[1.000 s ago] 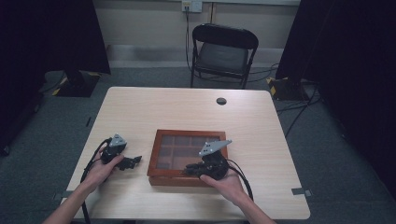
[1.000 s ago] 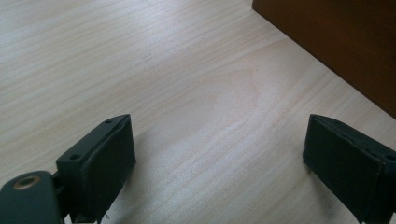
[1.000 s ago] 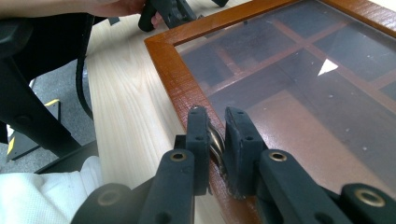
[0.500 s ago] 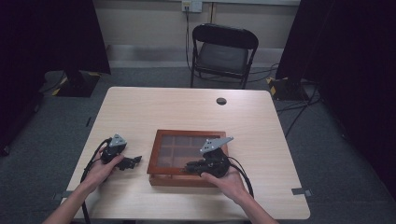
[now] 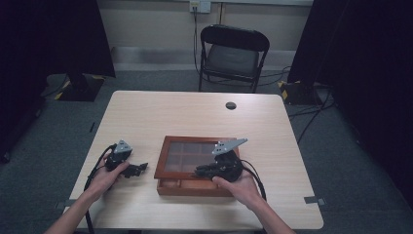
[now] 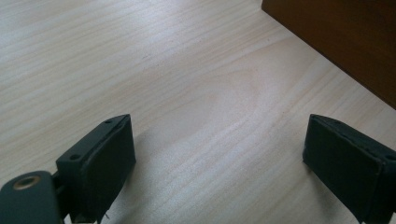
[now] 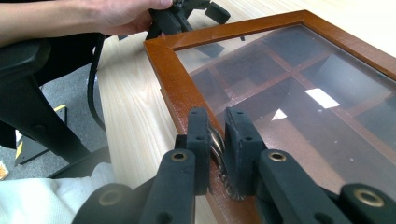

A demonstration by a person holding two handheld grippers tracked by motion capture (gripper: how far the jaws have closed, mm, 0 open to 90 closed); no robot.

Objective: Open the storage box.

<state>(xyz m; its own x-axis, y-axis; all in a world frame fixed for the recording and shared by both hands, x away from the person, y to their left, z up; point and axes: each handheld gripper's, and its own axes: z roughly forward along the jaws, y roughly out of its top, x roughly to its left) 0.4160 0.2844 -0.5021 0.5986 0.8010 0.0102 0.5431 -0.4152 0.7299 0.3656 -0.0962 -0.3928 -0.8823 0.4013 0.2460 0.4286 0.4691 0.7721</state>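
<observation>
A: Where is the wooden box (image 5: 195, 168)?
B: On the tabletop (image 5: 195, 117), toward the near edge, its glass lid (image 7: 299, 88) down over dark compartments.
A: And the right tongs (image 7: 217, 135)?
B: At the front rim of the lid, jaws clamped on a small twisted metal handle (image 7: 216, 142) that sits between them. In the high view the right tongs (image 5: 200, 171) lie over the box's front edge.
A: The left tongs (image 5: 141, 168)?
B: Just left of the box, low on the bare wood, held in the left hand (image 5: 104, 178). In the left gripper view the jaws stand wide apart with nothing between them, the box's brown side (image 6: 336, 42) at the upper right.
A: Anything else?
B: A small dark disc (image 5: 231, 105) near the far edge, and a black chair (image 5: 233, 53) behind.
</observation>
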